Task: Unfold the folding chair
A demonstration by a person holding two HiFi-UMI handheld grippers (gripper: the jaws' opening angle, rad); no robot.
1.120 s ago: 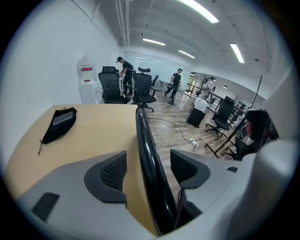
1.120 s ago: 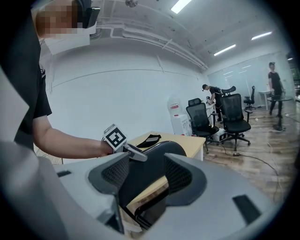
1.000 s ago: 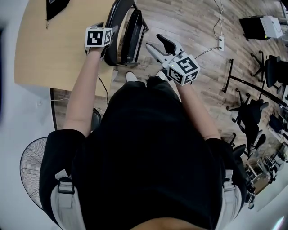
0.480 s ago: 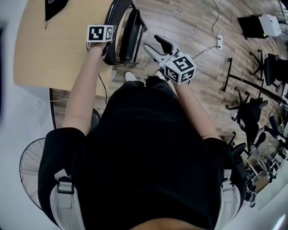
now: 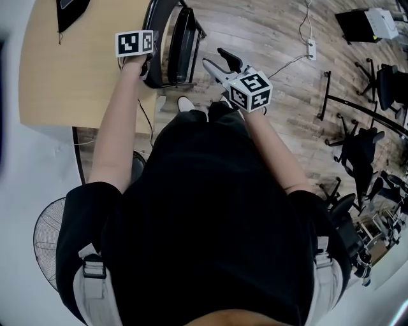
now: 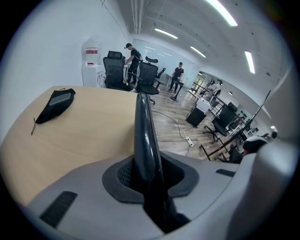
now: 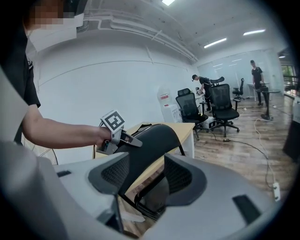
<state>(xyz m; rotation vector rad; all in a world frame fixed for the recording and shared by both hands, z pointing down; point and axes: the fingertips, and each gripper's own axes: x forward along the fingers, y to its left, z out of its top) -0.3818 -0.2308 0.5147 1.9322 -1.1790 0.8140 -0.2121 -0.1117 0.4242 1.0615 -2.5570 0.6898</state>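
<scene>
Now left tongs [image 6: 150, 174], just closing, clamp the folding chair [image 6: 143, 126]; right tongs [image 5: 215, 58] gape

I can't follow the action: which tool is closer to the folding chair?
Left. The left tool has just been closing its jaws and now clamps the back edge of the folding chair; the right tool is open, short of the chair.

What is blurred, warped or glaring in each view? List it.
Head view: fisheye bending, left edge smeared. Left gripper view: dark round vignette, folding chair rim close and slightly soft, ceiling lights glaring. Right gripper view: same vignette, near jaws soft, straight lines bowed.
</scene>
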